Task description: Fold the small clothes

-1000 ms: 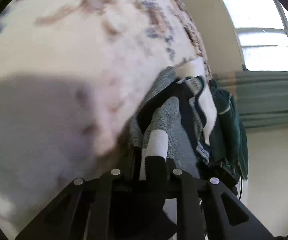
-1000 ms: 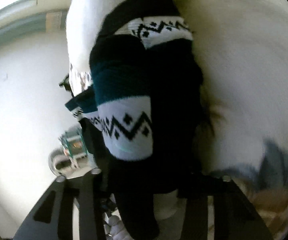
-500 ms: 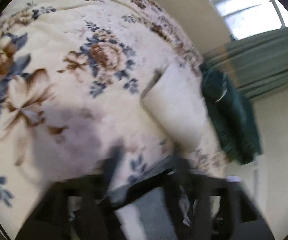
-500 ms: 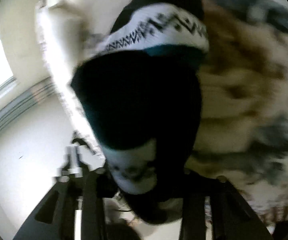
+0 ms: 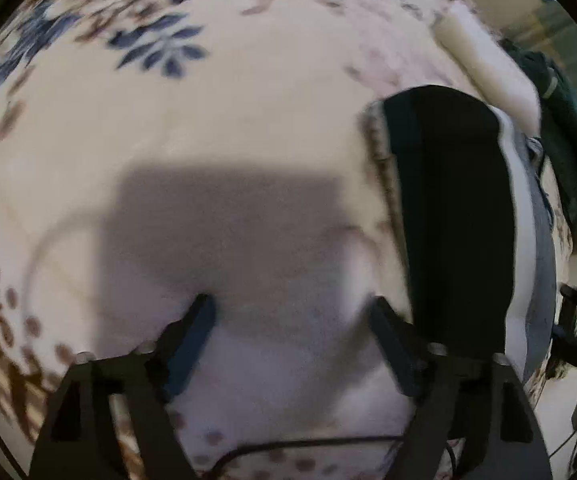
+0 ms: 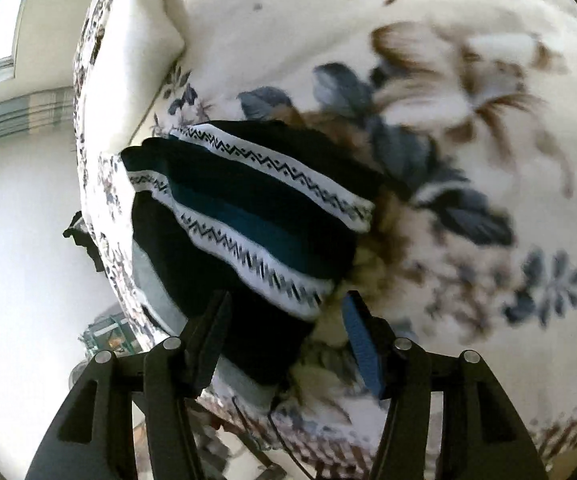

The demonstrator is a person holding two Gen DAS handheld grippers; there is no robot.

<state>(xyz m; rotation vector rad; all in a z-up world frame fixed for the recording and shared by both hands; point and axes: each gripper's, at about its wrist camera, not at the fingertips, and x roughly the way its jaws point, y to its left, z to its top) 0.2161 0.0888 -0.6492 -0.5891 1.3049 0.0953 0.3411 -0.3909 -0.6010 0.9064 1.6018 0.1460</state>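
A folded dark garment with white zigzag bands and a teal stripe point(image 6: 256, 216) lies on the floral blanket point(image 6: 468, 140) near its left edge. My right gripper point(image 6: 286, 312) is open, fingers either side of the garment's near end, not closed on it. In the left wrist view the same pile shows as a black, white and grey stack point(image 5: 460, 220) at the right. My left gripper point(image 5: 292, 320) is open and empty over bare blanket point(image 5: 168, 140), its right finger just beside the stack.
A cream folded cloth point(image 6: 140, 52) lies beyond the garment, also seen in the left wrist view point(image 5: 488, 64). A dark green garment point(image 5: 568, 148) hangs at the bed's edge. A thin black cable point(image 5: 308, 442) crosses the blanket near the left gripper. The floor lies past the edge.
Both grippers have opened and let go of the clothes, which now lie stacked on the blanket. Both have drawn back; the left one has shifted left of the pile.
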